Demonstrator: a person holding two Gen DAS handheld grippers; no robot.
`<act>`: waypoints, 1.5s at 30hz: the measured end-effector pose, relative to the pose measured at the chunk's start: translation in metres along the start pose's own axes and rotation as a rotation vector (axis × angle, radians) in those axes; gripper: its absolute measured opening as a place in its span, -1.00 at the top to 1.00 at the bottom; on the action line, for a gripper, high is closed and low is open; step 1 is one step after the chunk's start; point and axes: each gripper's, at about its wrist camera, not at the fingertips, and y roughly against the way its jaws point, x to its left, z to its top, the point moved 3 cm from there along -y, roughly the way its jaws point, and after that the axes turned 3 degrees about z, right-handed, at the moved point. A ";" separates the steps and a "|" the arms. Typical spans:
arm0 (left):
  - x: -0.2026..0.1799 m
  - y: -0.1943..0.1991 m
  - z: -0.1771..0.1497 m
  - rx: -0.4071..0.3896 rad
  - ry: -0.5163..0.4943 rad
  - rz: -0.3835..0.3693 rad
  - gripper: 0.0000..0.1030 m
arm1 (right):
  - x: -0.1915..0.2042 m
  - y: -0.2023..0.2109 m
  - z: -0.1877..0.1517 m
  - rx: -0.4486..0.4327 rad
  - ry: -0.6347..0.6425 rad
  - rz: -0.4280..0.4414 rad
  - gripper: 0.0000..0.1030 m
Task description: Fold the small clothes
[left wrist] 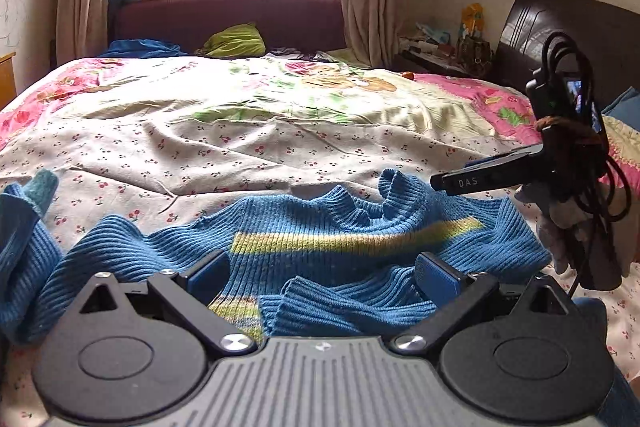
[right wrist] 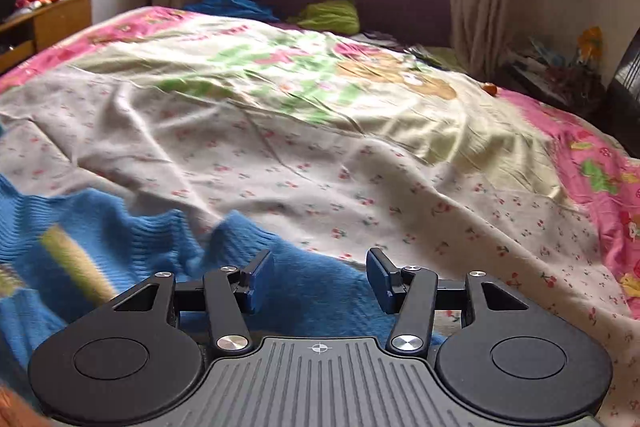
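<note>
A small blue ribbed sweater (left wrist: 304, 227) with a yellow-green stripe lies crumpled on the bed, near the front. My left gripper (left wrist: 320, 277) is open, its blue pads spread wide over the sweater's lower part, with a folded sleeve between them. My right gripper (right wrist: 320, 279) is open above the sweater's right edge (right wrist: 312, 291), holding nothing. In the left wrist view the right gripper (left wrist: 440, 183) shows from the side over the sweater's collar, held by a gloved hand. The sweater's stripe (right wrist: 76, 267) shows blurred in the right wrist view.
The bed carries a cherry-print sheet (left wrist: 240, 151) and a pink floral quilt (left wrist: 480, 95). A teal cloth (left wrist: 40, 187) lies at the left. A green pillow (left wrist: 236, 41) and a blue cloth (left wrist: 144, 49) sit by the maroon headboard. A cluttered nightstand (left wrist: 440, 51) stands at the right.
</note>
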 end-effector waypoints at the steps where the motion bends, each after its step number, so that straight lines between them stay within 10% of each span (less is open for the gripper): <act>1: 0.000 -0.007 0.001 0.004 -0.001 0.002 -1.00 | -0.008 -0.009 -0.003 0.026 -0.018 0.016 0.01; 12: 0.006 -0.049 -0.013 0.089 0.012 0.045 -1.00 | -0.034 -0.038 -0.018 0.114 -0.064 0.180 -0.03; 15: 0.003 -0.053 -0.014 0.094 -0.002 0.060 -1.00 | -0.031 -0.032 -0.019 0.127 -0.075 0.197 0.50; 17: 0.000 -0.055 -0.014 0.093 -0.010 0.065 -1.00 | -0.035 -0.022 -0.020 0.117 -0.090 0.172 0.80; 24: -0.006 -0.063 -0.012 0.066 -0.030 0.119 -1.00 | -0.092 -0.010 -0.033 0.062 -0.350 -0.028 0.84; 27: -0.003 -0.071 -0.020 0.110 -0.051 0.154 -1.00 | -0.068 -0.025 -0.041 0.138 -0.220 -0.116 0.83; 32: 0.013 -0.057 -0.026 0.113 -0.024 0.162 -1.00 | -0.039 0.006 -0.010 -0.001 -0.138 -0.196 0.55; 41: 0.031 -0.038 -0.029 0.054 -0.022 0.190 -1.00 | 0.086 0.017 0.022 -0.040 0.132 0.157 0.47; 45: 0.041 -0.042 -0.036 0.096 -0.001 0.174 -1.00 | 0.097 -0.012 -0.001 0.124 0.184 0.065 0.52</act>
